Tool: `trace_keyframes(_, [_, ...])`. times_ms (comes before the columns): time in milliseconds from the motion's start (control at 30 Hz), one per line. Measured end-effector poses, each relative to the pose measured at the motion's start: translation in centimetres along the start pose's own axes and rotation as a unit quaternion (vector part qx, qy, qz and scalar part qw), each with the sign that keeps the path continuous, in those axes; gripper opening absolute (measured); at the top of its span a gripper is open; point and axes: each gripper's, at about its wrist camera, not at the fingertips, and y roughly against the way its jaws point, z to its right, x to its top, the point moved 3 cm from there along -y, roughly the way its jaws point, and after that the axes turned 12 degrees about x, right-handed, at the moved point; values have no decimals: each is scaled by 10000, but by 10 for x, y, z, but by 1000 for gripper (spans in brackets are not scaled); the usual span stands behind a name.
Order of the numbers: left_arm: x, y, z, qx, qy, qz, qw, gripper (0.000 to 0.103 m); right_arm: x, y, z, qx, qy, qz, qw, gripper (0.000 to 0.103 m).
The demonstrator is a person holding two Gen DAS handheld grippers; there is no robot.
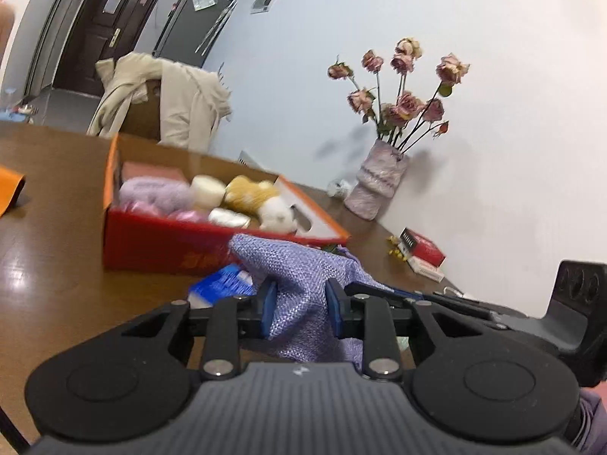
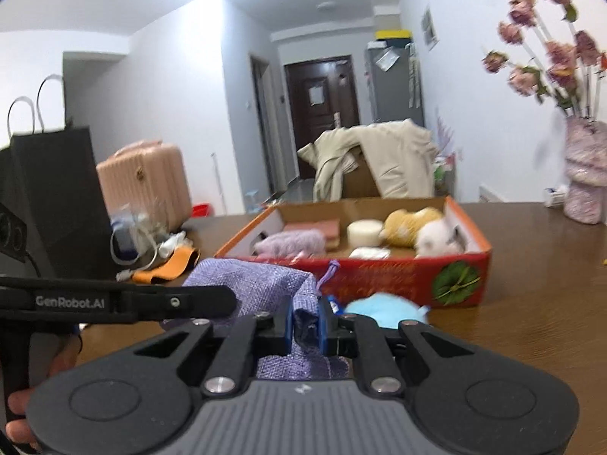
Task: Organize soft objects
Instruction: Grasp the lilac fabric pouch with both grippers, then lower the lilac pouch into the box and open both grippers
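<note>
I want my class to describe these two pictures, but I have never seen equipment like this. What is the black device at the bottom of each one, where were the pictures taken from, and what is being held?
There is no robot: a person holds a two-fingered hand tool in each hand. Each tool carries a wide-angle camera looking along its fingers, so one picture is the left tool's view and the other the right tool's.

The left gripper and the right gripper each pinch part of the same purple woven pouch between blue fingers.

Behind it, on the brown table, stands a red box holding soft things, among them a yellow plush toy and a lilac fluffy item. A vase of dried roses stands by the wall.
</note>
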Motion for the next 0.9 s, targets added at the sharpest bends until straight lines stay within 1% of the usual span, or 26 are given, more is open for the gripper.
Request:
trace_keyframes(133, [32,-21,15,119,14,-92,9999,28,29,5,8,-55,187,91,9998,12])
trace_keyframes(233, [62,-44,28,164,-132,7,9998,28,62,-4,19,-42,569,107,9983,12])
trace_keyframes(300, [84,-64,35,415,-247,93,9988,28,88,-20,31,107,738,-36,9972,12])
trace_keyframes(333, [96,-75,38,504,-321,168,9981,28,103,-30,40,176,822,-82,9964,12])
trace_keyframes(400, [118,-104,37,703,-278,283,9967,28,128,-56,57,237,1137,-303,9928,12])
trace_keyframes(467, [134,-139,31,956,-166,251,9950,28,148,-91,80,281,1258,-518,9903,12])
trace_keyframes(533, [141,-174,21,1227,-110,165,9922,28,156,-129,105,297,1265,-720,9889,12])
trace_keyframes(600, [142,-214,4,1511,105,-128,9884,29,155,-169,130,318,1108,-1011,9882,12])
trace_keyframes(633, [139,-233,-4,1671,225,-347,9851,30,152,-185,139,334,1038,-1124,9877,12])
trace_keyframes(667, [134,-251,-13,1886,317,-642,9794,31,145,-205,149,356,1036,-1322,9852,12])
trace_keyframes(700, [127,-265,-19,2110,349,-970,9720,31,135,-223,156,347,1075,-1555,9813,12])
trace_keyframes(733, [121,-271,-25,2266,357,-1203,9659,30,124,-238,161,338,1116,-1831,9762,12])
trace_keyframes(767, [115,-274,-28,2309,322,-1316,9635,31,115,-249,164,387,1125,-2073,9710,12])
trace_keyframes(800, [113,-272,-30,2260,271,-1305,9650,37,107,-257,166,479,1065,-2294,9663,15])
trace_keyframes(833, [112,-269,-32,2206,247,-1330,9659,55,100,-265,170,690,875,-2627,9584,19])
trace_keyframes(867, [113,-265,-34,2234,281,-1354,9649,60,97,-271,173,918,649,-2844,9521,19])
trace_keyframes(900, [114,-261,-34,2251,301,-1309,9650,60,99,-272,173,929,643,-2805,9532,22])
